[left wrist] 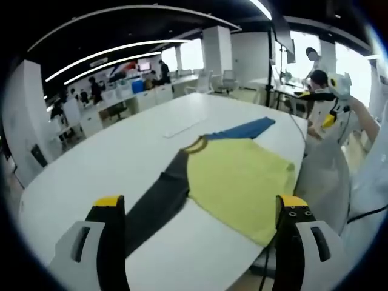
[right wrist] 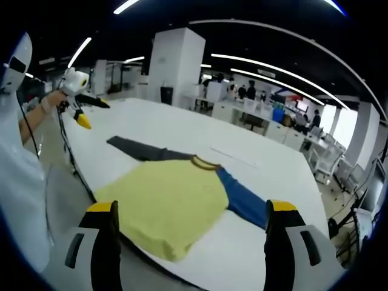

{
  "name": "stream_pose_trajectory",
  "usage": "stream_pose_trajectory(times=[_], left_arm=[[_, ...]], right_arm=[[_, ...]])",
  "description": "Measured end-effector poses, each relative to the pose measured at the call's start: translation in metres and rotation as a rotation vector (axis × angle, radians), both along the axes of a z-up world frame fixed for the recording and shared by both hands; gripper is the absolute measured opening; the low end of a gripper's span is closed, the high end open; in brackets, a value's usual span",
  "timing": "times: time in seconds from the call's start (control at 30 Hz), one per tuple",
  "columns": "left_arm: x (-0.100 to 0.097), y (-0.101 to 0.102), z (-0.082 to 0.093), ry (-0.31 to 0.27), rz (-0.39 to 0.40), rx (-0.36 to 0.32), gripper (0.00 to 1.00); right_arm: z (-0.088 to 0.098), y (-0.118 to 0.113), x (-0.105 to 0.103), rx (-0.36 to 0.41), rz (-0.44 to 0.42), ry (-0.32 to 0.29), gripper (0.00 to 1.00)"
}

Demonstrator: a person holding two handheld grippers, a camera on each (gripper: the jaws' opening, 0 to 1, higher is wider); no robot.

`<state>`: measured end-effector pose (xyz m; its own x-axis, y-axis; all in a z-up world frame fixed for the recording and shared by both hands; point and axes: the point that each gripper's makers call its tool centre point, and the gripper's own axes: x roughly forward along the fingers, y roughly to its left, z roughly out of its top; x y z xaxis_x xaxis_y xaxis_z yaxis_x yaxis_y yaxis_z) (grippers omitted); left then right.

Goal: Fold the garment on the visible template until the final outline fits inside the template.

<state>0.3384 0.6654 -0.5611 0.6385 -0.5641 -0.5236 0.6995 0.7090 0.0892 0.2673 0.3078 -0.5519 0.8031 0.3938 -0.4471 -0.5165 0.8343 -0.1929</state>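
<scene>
Left gripper view: shirt [left wrist: 233, 179] overhangs table [left wrist: 109, 163] edge, fingers [left wrist: 110, 209] spread above.

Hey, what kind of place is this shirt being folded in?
Probably an open-plan office or lab: a large white table holds the yellow shirt, with rows of desks, people working in the background and long ceiling strip lights.

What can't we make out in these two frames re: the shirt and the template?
- Template: no outline can be told apart on the white table in either view; a faint strip is too small to identify.
- Shirt near hem: cut off by the table edge in the right gripper view.
- Grey sleeve cuff: hidden behind the left tongs in the left gripper view.
</scene>
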Motion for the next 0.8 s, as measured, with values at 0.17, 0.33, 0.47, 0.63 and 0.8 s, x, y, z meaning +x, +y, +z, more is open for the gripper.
stream_pose_trajectory(times=[0.17, 0.33, 0.47, 0.63, 0.8], left_arm=[[-0.002, -0.006, -0.004, 0.012, 0.002, -0.009, 1.00], [-0.006, -0.014, -0.011, 0.023, -0.010, -0.015, 1.00], [-0.008, -0.022, -0.022, 0.057, -0.026, -0.019, 1.00], [-0.009, -0.029, -0.030, 0.079, -0.031, -0.028, 1.00], [-0.014, -0.037, -0.037, 0.104, -0.046, -0.043, 1.00]], right_arm=[[0.000, 0.000, 0.003, 0.003, 0.004, 0.001, 1.00], [-0.004, 0.000, 0.009, 0.003, 0.013, 0.007, 1.00], [-0.008, 0.000, 0.017, 0.000, 0.020, 0.015, 0.99], [-0.010, 0.001, 0.022, 0.002, 0.033, 0.017, 0.98], [-0.016, -0.001, 0.026, 0.012, 0.027, 0.028, 0.98]])
